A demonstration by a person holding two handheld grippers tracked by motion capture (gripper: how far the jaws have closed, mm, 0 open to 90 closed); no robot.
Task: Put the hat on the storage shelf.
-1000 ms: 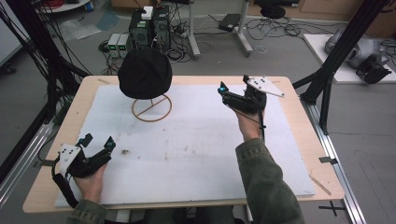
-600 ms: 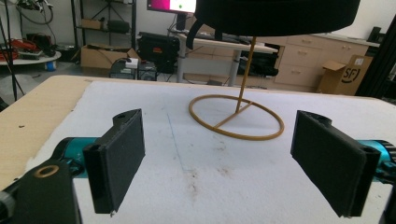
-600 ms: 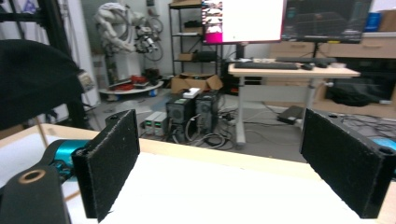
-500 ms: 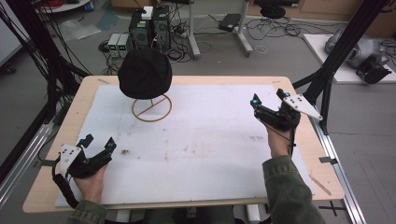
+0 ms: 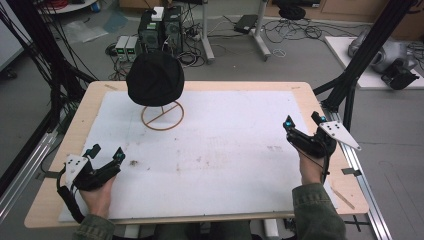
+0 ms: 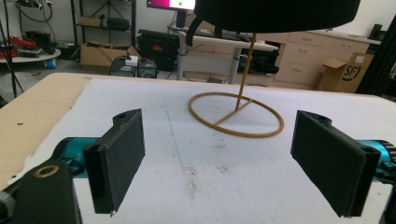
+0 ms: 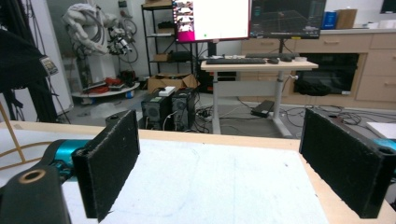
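Black hat (image 5: 155, 77) sits on its stand (image 5: 162, 116); both tools (image 5: 105, 154) (image 5: 303, 121) gape wide, empty; box reads "SF" (image 6: 349, 73)

Matt black cloth hat (image 5: 154, 79)

A white mat (image 5: 225, 150) covers most of the wooden desk (image 5: 90, 107); computer towers (image 5: 159, 31) stand on the floor beyond its far edge; a monitor (image 7: 211, 19) glows farther off.

Left gripper (image 5: 105, 154) and right gripper (image 5: 304, 124): black bodies, teal-tipped black padded jaws, grey three-cornered top plates, black trailing cables. Person wears olive-green sleeves (image 5: 316, 212).
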